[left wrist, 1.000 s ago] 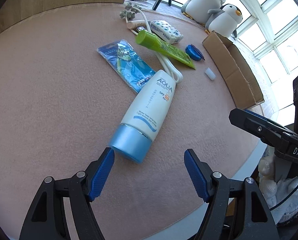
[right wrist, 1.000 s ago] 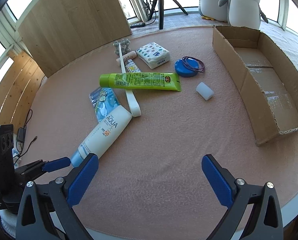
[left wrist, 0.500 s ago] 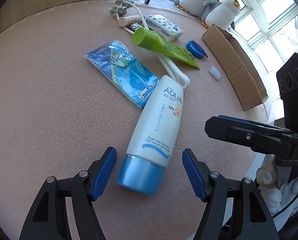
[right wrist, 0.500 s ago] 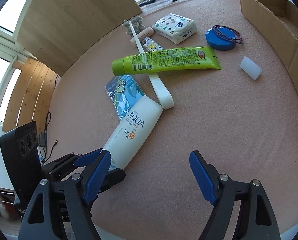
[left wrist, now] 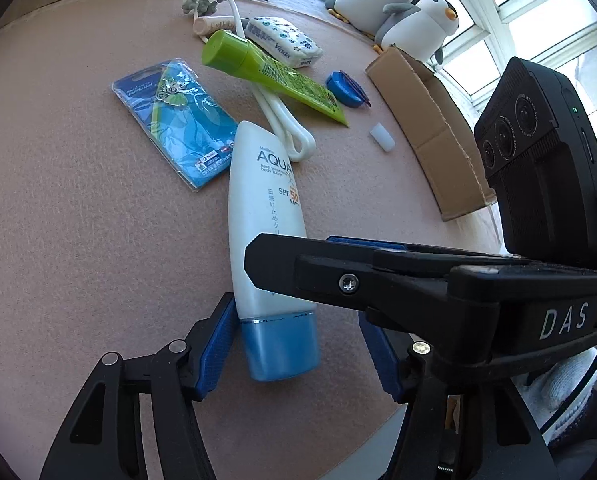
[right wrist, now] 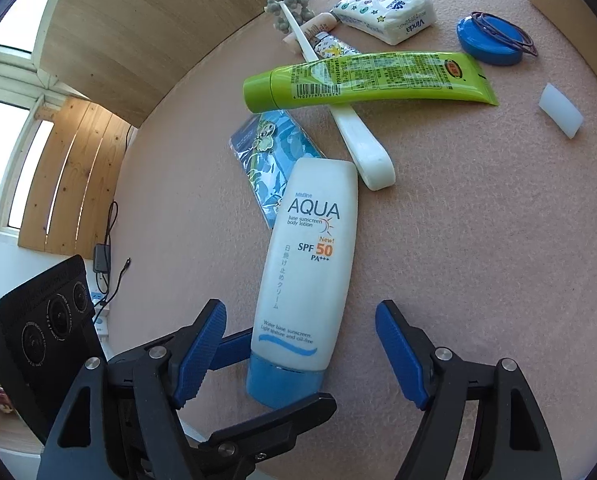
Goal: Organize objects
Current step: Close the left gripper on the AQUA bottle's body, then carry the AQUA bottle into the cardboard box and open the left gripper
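Nothing boxed yet, prob. Left gripper (left wrist: 298, 346) apart, straddling sunscreen (left wrist: 266, 216) cap; right gripper (right wrist: 300, 354) apart too. Cardboard box (left wrist: 430, 120) at 2 o'clock.

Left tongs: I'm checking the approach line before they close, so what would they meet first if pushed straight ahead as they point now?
The left tongs, open, already straddle the blue cap of the AQUA sunscreen tube. Going straight on, they would probably slide along its white body, under the right tongs' finger crossing above; depth there is unclear.
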`<state>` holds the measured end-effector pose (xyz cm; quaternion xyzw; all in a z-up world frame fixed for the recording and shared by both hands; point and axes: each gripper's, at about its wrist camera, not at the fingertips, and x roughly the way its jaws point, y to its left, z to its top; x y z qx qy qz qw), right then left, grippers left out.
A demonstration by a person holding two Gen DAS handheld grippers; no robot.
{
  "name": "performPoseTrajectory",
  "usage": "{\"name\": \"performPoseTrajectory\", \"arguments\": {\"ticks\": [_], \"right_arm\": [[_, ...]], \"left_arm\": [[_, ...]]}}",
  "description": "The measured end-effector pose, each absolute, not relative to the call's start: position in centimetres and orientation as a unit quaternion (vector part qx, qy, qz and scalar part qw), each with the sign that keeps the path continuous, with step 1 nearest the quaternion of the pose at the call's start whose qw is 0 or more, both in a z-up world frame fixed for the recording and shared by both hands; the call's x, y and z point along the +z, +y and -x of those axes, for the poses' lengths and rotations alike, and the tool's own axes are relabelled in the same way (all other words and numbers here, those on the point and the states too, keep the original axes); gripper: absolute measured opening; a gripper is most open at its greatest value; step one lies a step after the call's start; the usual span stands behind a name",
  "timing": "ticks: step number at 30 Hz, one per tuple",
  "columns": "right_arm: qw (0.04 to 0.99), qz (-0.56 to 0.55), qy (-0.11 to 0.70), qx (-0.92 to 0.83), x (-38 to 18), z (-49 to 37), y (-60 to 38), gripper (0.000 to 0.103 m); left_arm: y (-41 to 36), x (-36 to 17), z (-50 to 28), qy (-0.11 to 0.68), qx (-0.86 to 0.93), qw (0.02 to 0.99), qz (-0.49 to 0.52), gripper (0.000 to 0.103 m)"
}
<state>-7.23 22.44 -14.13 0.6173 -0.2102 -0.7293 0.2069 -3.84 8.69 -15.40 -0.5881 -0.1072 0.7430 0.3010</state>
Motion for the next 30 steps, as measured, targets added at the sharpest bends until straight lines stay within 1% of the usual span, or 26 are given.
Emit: {"name": "performPoseTrajectory", "arguments": {"ticks": [1, 2, 3, 4, 6, 8, 16, 21, 30], "right_arm": [[0.213, -0.62, -0.207, -0.726, -14.2, 7.2, 22.3, 0.056], [0.213, -0.623, -0.201, -0.726, -14.4, 7.1, 22.3, 0.049], [0.212, -0.621, -0.198, -0.728, -14.4, 7.1, 22.4, 0.046], [0.215, -0.621, -0.196, -0.728, -14.4, 7.0, 22.5, 0.045], [0.218, -0.619, -0.198, -0.728, -14.3, 6.9, 23.1, 0.044], [0.222, -0.615, -0.19, -0.732, -14.0, 6.7, 23.7, 0.044], [0.234, -0.591, -0.184, -0.75, -11.7, 6.0, 27.0, 0.044], [0.234, -0.565, -0.184, -0.769, -9.4, 5.7, 29.8, 0.044], [0.194, -0.515, -0.192, -0.813, -5.6, 5.6, 37.7, 0.044]], "left_arm": [[8.9, -15.5, 3.8, -0.112, 0.741, 0.302, 0.589, 0.059], [9.2, -15.5, 3.7, -0.112, 0.742, 0.301, 0.588, 0.058], [9.4, -15.5, 3.7, -0.109, 0.745, 0.298, 0.586, 0.058], [9.6, -15.4, 3.6, -0.107, 0.747, 0.297, 0.585, 0.057], [10.0, -15.4, 3.6, -0.11, 0.748, 0.295, 0.585, 0.056], [10.4, -15.2, 3.4, -0.114, 0.749, 0.292, 0.584, 0.05], [13.4, -13.2, 2.7, -0.118, 0.766, 0.29, 0.561, 0.05], [16.5, -10.6, 2.3, -0.113, 0.78, 0.296, 0.54, 0.05], [24.7, -6.6, 3.3, -0.098, 0.782, 0.351, 0.506, 0.05]]}}
